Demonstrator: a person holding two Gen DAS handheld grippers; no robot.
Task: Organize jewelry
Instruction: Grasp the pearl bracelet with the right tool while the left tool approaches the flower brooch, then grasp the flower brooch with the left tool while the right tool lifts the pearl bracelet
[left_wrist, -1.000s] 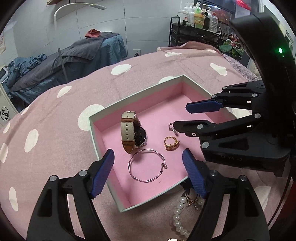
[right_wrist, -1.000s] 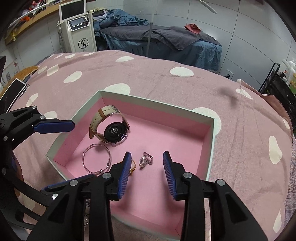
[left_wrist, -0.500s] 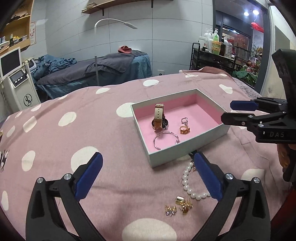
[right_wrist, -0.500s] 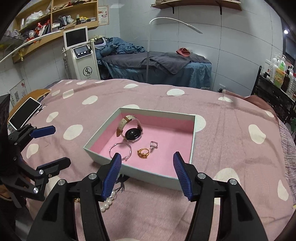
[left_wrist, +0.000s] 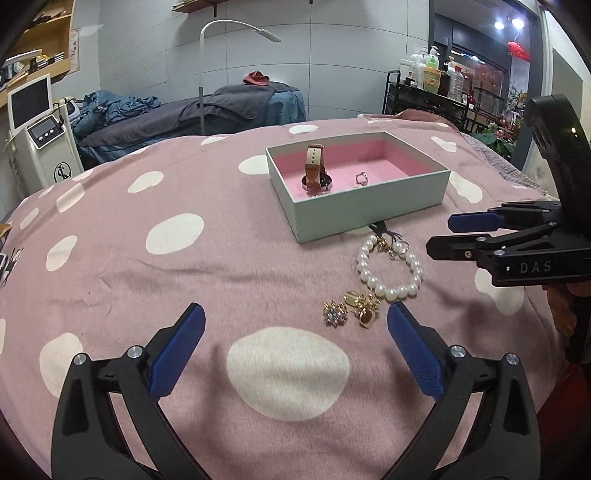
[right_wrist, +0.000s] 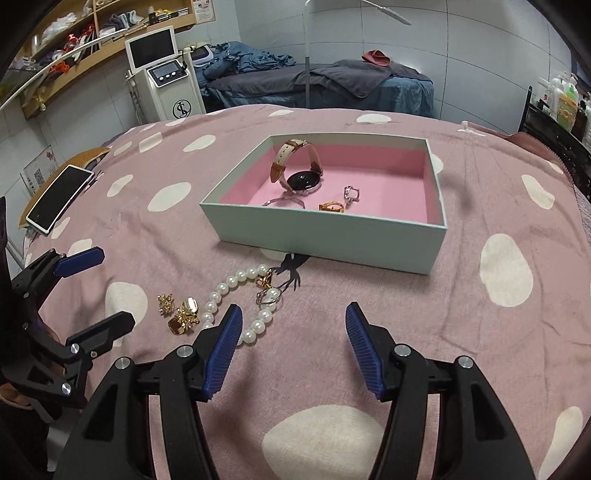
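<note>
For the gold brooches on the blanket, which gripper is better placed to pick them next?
Probably left. The left gripper is open with the gold brooches just ahead between its fingers; the right gripper faces the box, brooches to its side.

Tablet (right_wrist: 59, 199) at the polka-dot blanket's (right_wrist: 498, 206) left edge, white machine (right_wrist: 166, 81), massage bed (right_wrist: 332, 81), floor lamp (left_wrist: 207, 74), bottle cart (left_wrist: 432, 92), wall shelves (right_wrist: 74, 40).

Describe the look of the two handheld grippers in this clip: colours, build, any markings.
Both are matte black plastic linkage frames with silver screws and ribbed blue finger pads. The left gripper shows smooth-looking blue pads; the right gripper has clearly grooved ones. "DAS" is lettered on the right gripper's side, below a bulky black housing. No cables visible.
</note>
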